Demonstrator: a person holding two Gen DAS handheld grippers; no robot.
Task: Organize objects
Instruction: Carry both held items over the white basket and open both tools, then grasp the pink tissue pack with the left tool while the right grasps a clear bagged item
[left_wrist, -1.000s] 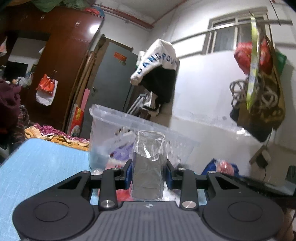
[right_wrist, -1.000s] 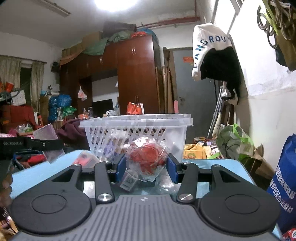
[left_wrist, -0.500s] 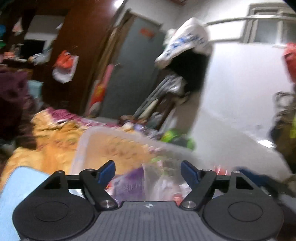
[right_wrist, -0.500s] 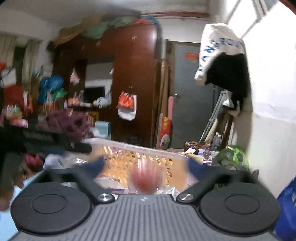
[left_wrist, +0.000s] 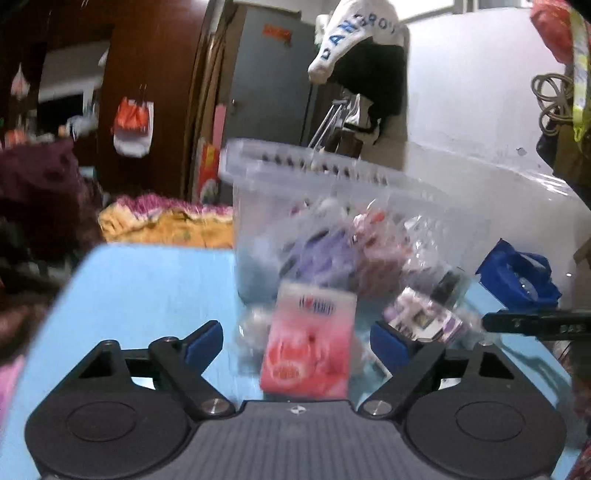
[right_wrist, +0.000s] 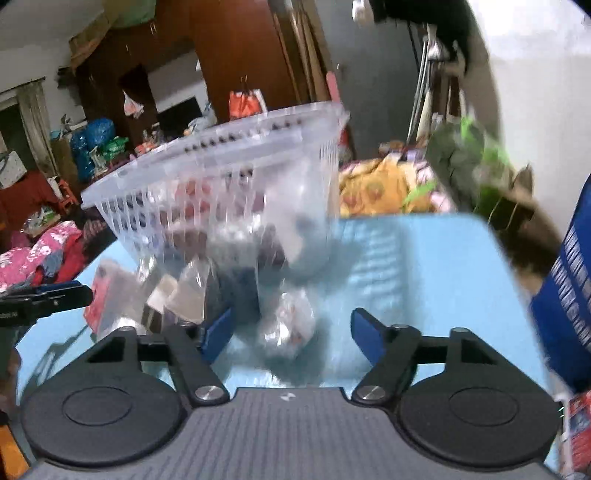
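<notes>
My left hand-held gripper (left_wrist: 296, 338) is spread wide, and its jaws have just been opening. A pink packet (left_wrist: 306, 343) lies on the desk (left_wrist: 147, 284) in the gap between its blue pads (left_wrist: 205, 339), and neither pad touches it. Just to the right of the packet lies a small purple-and-white pack (left_wrist: 424, 317) in clear wrap. Behind both stands the clear basket (left_wrist: 332, 170), upright on the blue desk, with wrapped things showing through its wall: something purple, something reddish. The view is blurred, so I cannot name them further. At the right edge of this view a dark bar crosses in, and a blue bag (left_wrist: 517, 277) sits past the desk's edge.

My right hand-held gripper (right_wrist: 291, 334) is also apart, though its jaws have just been closing. A small clear bag (right_wrist: 288, 325) with something pale and a little red inside lies on the desk between the pads, free of both. To its left a heap of clear-wrapped packs (right_wrist: 177, 295) lies against the foot of the basket (right_wrist: 221, 147), which from here shows its slotted wall and wide rim. The pink packet (right_wrist: 107, 291) shows at the left of that heap, with my left hand-held gripper's tip (right_wrist: 55, 295) just beside it. A yellow cloth (right_wrist: 376, 188) lies beyond the desk's far edge.
</notes>
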